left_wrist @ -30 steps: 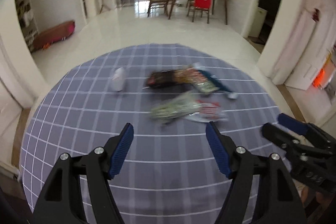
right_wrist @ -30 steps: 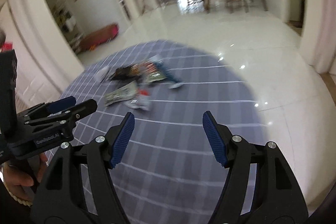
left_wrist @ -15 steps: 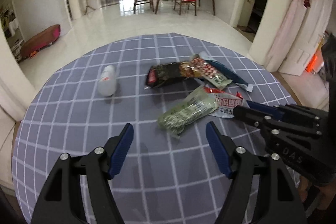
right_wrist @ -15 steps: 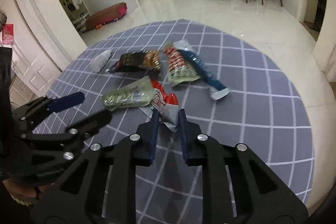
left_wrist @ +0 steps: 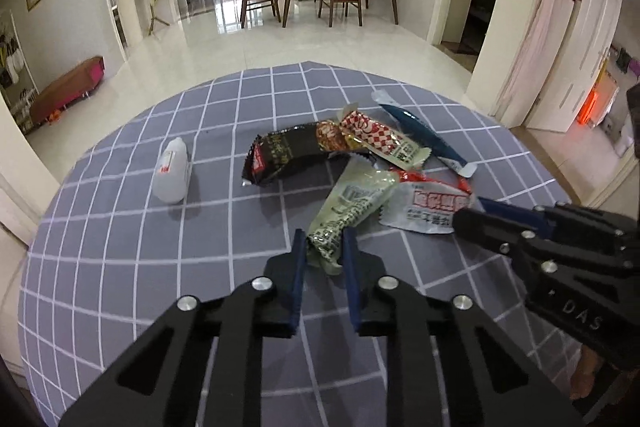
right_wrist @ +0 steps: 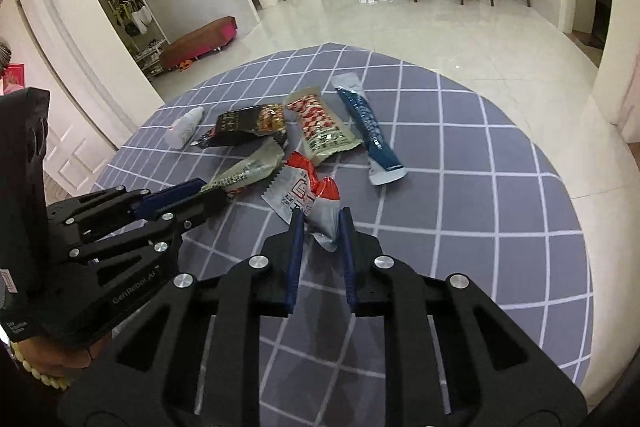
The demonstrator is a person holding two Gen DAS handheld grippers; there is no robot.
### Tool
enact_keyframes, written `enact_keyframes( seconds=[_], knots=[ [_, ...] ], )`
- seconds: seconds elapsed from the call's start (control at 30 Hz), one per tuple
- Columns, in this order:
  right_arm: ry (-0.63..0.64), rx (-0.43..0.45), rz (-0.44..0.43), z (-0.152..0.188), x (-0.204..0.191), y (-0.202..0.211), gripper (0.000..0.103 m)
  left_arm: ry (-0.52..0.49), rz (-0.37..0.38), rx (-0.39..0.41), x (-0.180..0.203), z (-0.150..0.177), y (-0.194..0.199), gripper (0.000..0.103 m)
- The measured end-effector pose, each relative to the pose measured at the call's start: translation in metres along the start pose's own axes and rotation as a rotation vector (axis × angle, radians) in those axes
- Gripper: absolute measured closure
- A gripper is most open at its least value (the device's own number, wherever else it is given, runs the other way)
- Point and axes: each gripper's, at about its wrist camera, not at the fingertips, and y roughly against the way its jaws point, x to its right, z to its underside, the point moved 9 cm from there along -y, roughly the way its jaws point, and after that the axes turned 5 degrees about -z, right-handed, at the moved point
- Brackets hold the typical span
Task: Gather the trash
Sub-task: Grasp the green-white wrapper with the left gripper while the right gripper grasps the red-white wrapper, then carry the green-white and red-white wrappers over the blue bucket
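Low in the centre of the left wrist view, the left tool (left_wrist: 323, 247) has its two blue pads drawn in on the near end of the green wrapper (left_wrist: 352, 203), which lies slantwise on the grid-cloth bench (left_wrist: 120, 227) with its far end tucked under the pile. Low in the centre of the right wrist view, the right tool (right_wrist: 320, 227) is pinched the same way on the near, crumpled end of the red-and-white wrapper (right_wrist: 306, 191). Both wrappers appear to rest on the cloth, so each tool seems clamped but not yet lifting.

The rest of the trash sits above them in both frames: a black wrapper (left_wrist: 286, 155), a red-checked wrapper (left_wrist: 380, 139) overlapping it, a blue sachet (left_wrist: 424, 137) to the right, and a small white bottle (left_wrist: 171, 171) lying apart at the left.

To do the lift well, I would judge that each grip wants to be deep enough that the thin film does not slip out. The green wrapper touches the red-and-white one and lies under the edge of the black one, so raising the two tools straight up and a little apart should free both without dragging neighbours along. No bin shows in either view, so where to carry them cannot be told.
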Motion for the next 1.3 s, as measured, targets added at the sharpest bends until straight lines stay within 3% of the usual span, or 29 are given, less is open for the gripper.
enact_keyframes(
  seconds=[0.27,0.57,0.87,1.07,1.3],
  knots=[
    [-0.007,0.036,-0.018,0.007,-0.011,0.027,0.086,0.072,0.012,0.065,0.005,0.005,0.042,0.088],
    [-0.054,0.146,-0.018,0.021,0.004,0.102,0.086,0.055,0.05,0.143,0.053,0.006,0.101,0.088],
    [-0.158,0.289,0.058,0.059,0.071,0.206,0.086,-0.032,0.168,0.169,0.155,0.008,0.13,0.088],
    [-0.234,0.368,0.185,0.1,0.139,0.277,0.086,-0.125,0.251,0.157,0.239,0.017,0.134,0.088],
    [-0.324,0.395,0.277,0.152,0.198,0.317,0.086,-0.234,0.336,0.108,0.328,0.039,0.122,0.088]
  ],
)
